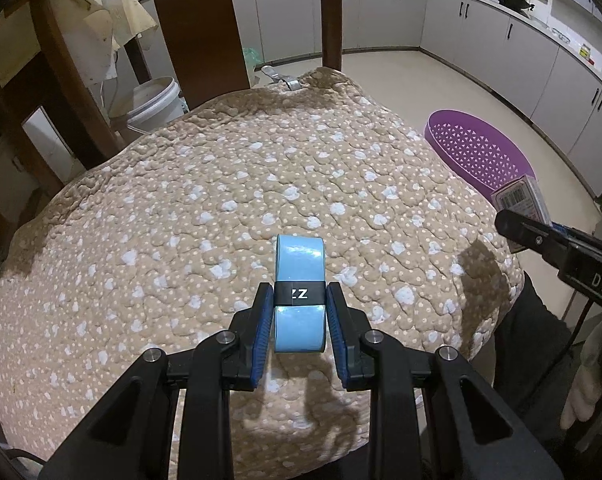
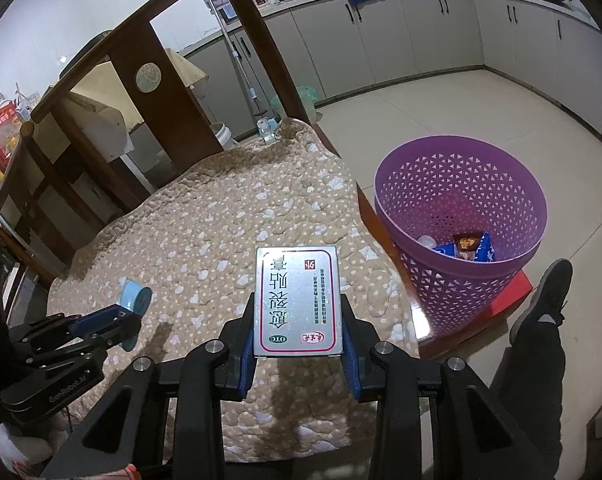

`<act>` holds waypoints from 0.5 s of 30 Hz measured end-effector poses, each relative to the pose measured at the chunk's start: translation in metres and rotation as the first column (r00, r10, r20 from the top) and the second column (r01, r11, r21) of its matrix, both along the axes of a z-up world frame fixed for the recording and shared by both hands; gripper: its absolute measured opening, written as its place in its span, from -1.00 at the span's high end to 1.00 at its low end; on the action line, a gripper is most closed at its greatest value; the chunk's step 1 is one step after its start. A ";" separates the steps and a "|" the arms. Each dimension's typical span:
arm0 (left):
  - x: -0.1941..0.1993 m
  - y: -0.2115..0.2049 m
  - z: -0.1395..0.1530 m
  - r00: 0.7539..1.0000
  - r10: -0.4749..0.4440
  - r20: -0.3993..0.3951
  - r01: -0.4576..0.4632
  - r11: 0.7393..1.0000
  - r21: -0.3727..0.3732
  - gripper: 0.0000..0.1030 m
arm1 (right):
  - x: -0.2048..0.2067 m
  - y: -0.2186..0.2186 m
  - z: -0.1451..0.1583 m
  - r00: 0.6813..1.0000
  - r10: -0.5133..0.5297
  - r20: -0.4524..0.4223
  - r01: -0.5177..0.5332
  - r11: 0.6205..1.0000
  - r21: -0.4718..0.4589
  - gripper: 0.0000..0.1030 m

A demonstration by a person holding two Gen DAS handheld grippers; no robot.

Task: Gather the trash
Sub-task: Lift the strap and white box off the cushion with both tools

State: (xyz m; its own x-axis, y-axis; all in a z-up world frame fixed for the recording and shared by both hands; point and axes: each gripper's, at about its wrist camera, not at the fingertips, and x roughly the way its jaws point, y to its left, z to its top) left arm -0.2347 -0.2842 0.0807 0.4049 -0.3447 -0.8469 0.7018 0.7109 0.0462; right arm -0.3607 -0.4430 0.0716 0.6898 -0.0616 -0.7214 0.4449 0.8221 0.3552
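Note:
My left gripper (image 1: 299,294) is shut on a light blue roll with a black band (image 1: 299,276), held just above the quilted beige cushion (image 1: 221,200). The same roll (image 2: 135,300) shows in the right wrist view, pinched in the left gripper (image 2: 127,314). My right gripper (image 2: 299,328) is shut on a flat silver medicine box with red border and printed text (image 2: 299,300), held over the cushion's right part. From the left wrist view that box (image 1: 519,198) and the right gripper (image 1: 517,226) appear at the right edge. A purple mesh basket (image 2: 461,184) stands on the floor to the right.
The basket holds a blue wrapper (image 2: 471,246) and a white scrap, and sits on a red box (image 2: 513,296). A dark wooden chair back (image 2: 149,76) rises behind the cushion. A white bucket (image 1: 157,100), kitchen cabinets (image 1: 381,12) and a person's shoe (image 2: 549,292) are around.

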 end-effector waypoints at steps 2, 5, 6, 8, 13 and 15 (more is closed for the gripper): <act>-0.001 0.000 0.000 1.000 0.004 -0.001 -0.004 1.000 -0.001 0.50 | 0.002 0.002 -0.002 1.000 0.017 -0.005 -0.017 1.000 0.005 0.28; 0.000 0.002 0.000 1.000 0.010 -0.004 -0.010 1.000 -0.002 0.50 | 0.004 0.004 -0.002 0.999 0.035 -0.006 -0.035 0.999 0.006 0.28; 0.000 0.002 0.000 1.000 0.009 -0.005 -0.009 1.000 -0.001 0.50 | 0.004 0.006 -0.002 0.999 0.037 -0.004 -0.037 0.999 0.006 0.28; 0.000 0.002 -0.001 1.000 0.006 -0.006 -0.006 1.000 0.001 0.50 | 0.003 0.007 -0.001 0.999 0.038 -0.002 -0.038 0.999 0.008 0.28; -0.002 -0.001 0.000 1.000 -0.008 -0.004 0.008 1.000 -0.004 0.50 | -0.004 0.011 0.001 0.999 0.033 -0.002 -0.033 0.999 0.007 0.28; -0.003 -0.001 0.001 1.000 -0.010 -0.002 0.010 1.000 -0.006 0.50 | -0.004 0.011 0.002 0.999 0.036 -0.001 -0.036 0.999 0.003 0.28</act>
